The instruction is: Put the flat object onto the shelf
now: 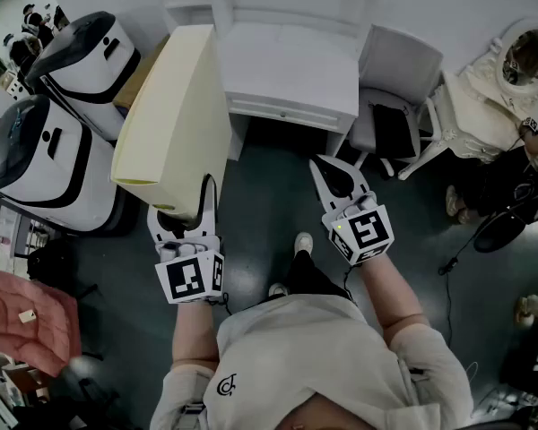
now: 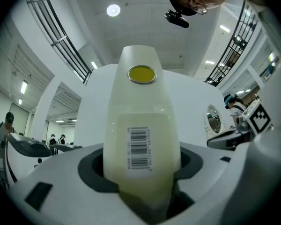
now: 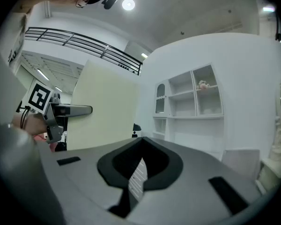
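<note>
The flat object is a large pale yellow panel (image 1: 175, 115), held on edge in front of me at the left. My left gripper (image 1: 185, 210) is shut on its lower end. In the left gripper view the panel (image 2: 141, 102) rises edge-on from between the jaws, with a barcode label and a round yellow sticker. My right gripper (image 1: 332, 176) hangs to the right of the panel, apart from it, shut with nothing held. The right gripper view shows the panel's broad face (image 3: 105, 109) and the left gripper (image 3: 70, 110) on it. A white shelf unit (image 3: 192, 97) stands ahead.
A white desk with a drawer (image 1: 287, 70) stands under the shelf unit, with a white chair (image 1: 399, 88) to its right. Two white-and-black machines (image 1: 54, 141) stand at the left. A person (image 1: 502, 88) sits at the far right; cables lie on the dark floor.
</note>
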A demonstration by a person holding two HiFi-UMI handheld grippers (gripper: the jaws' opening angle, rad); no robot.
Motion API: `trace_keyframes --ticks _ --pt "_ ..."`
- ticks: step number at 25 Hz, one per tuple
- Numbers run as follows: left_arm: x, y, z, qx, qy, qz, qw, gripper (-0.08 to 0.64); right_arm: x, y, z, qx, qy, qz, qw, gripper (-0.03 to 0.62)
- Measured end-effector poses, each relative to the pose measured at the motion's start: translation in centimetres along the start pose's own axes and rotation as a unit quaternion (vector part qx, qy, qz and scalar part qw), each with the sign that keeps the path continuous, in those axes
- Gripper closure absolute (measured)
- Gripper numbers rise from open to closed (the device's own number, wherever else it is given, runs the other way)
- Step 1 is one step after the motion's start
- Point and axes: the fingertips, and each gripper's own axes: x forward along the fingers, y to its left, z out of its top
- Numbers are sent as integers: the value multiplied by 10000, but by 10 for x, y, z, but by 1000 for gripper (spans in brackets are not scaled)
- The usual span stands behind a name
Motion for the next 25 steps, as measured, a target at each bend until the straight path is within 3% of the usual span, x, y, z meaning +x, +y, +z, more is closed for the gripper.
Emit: trace_keyframes --ticks 11,18,25 --pt "-34 -2 19 -20 -103 -13 9999 259 -27 20 14 -119 -60 -34 9999 586" --pt "-39 -1 21 12 -100 -2 9999 259 -31 22 15 329 -165 -21 9993 584" --pt "-30 3 13 13 -28 -15 10000 258 -15 18 3 450 9 67 9990 584"
